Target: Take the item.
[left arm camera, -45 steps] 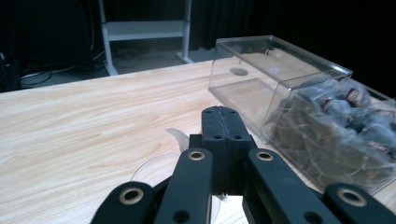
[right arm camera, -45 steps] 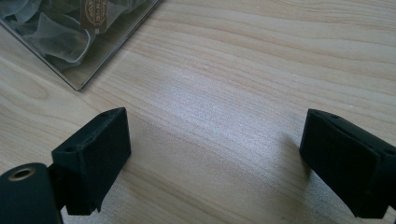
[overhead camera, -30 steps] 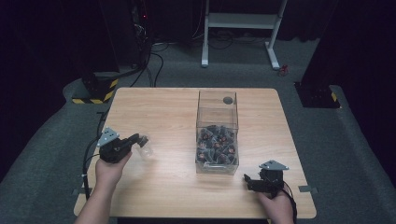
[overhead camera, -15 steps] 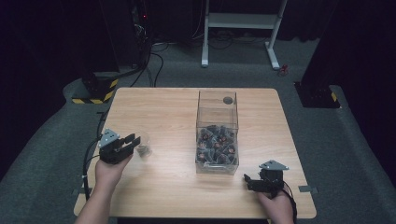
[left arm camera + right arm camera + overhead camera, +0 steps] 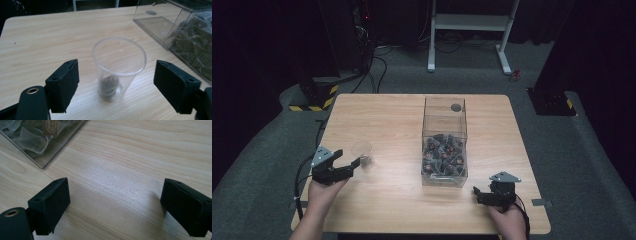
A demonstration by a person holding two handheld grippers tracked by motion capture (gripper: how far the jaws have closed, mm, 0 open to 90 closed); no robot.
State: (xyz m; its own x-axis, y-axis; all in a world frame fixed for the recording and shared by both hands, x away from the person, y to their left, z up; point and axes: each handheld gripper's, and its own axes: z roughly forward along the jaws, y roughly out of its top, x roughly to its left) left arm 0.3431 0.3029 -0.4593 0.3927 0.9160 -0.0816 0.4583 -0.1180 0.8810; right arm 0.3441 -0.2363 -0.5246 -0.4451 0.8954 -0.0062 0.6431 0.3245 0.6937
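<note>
standing upright on the wooden table (image 5: 382, 210): clear plastic cup (image 5: 119, 67), toward the left side, well apart from the clear box (image 5: 445, 145). sitting at the cup's bottom: one small dark item (image 5: 109, 86), too blurred through the plastic to identify.

holding the left gripper (image 5: 116, 86) low over the table with the left hand (image 5: 323, 192), jaws having just been opening and now standing wide. flanking the cup on either side, with the cup between the jaws but clear gaps at both pads; gripping nothing. showing in the high view as left gripper (image 5: 353, 162) pointing toward the cup (image 5: 362, 153) from the near-left edge.

resting the right gripper (image 5: 115, 207) near the table's near-right corner, held by the right hand (image 5: 508, 220). jaws spread wide, bare wood grain between them, holding nothing. pointing, in the high view, right gripper (image 5: 476, 192) leftward just below the near end of the clear box, close to it but apart.

standing mid-table: clear box, tall, transparent, with its near half loaded with dark wrapped pieces (image 5: 445, 152) and its far half showing bare floor with a round dark spot (image 5: 456, 107). appearing at the right edge of the left gripper view, and one corner of it at the upper left of the right gripper view.

trailing off the left table edge: black cable (image 5: 301, 172) from the left gripper.
</note>
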